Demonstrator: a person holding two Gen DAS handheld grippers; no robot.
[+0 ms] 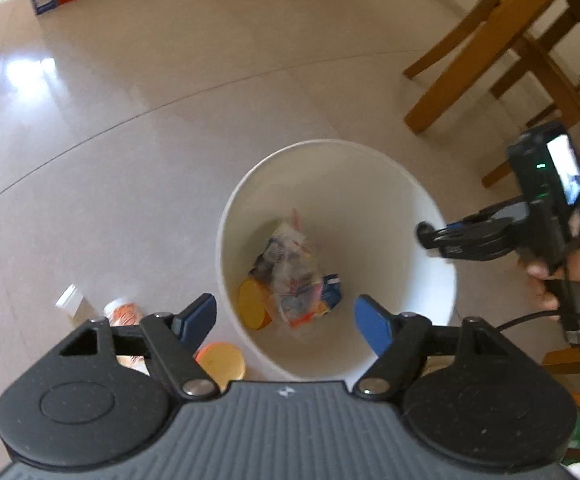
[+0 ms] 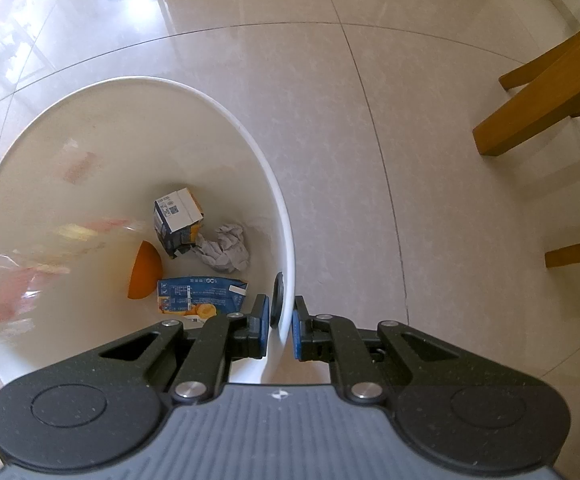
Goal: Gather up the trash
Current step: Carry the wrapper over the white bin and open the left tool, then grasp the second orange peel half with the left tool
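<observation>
The right gripper (image 2: 281, 326) was clenched on the rim of the white bin (image 2: 225, 104), one blue pad inside the wall and the other outside it, so the wall ran between the fingers. The left gripper (image 1: 285, 320) hung above the bin's mouth with its jaws spread wide and nothing between them. From the left wrist view, a person's hand (image 1: 578, 276) gripped the handle of the right tool at the bin's far edge. Inside the bin, a crumpled clear plastic wrapper (image 1: 290, 272) lay on top of the pile in that same view. The right wrist view showed a small blue-and-white carton (image 2: 177, 216) standing tilted, a ball of grey crumpled paper (image 2: 225, 252) touching it, an orange lid (image 2: 143, 276) leaning against the wall, and a flattened blue juice carton (image 2: 197, 294) nearest the gripper. Outside the bin, on the pale tiled floor (image 1: 149, 100), lay a yellow lid (image 1: 221, 362) just beside the bin, an orange-printed cup (image 1: 123, 312) and a white box (image 1: 69, 300). Wooden chair legs (image 2: 538, 112) stood well apart to the right.
</observation>
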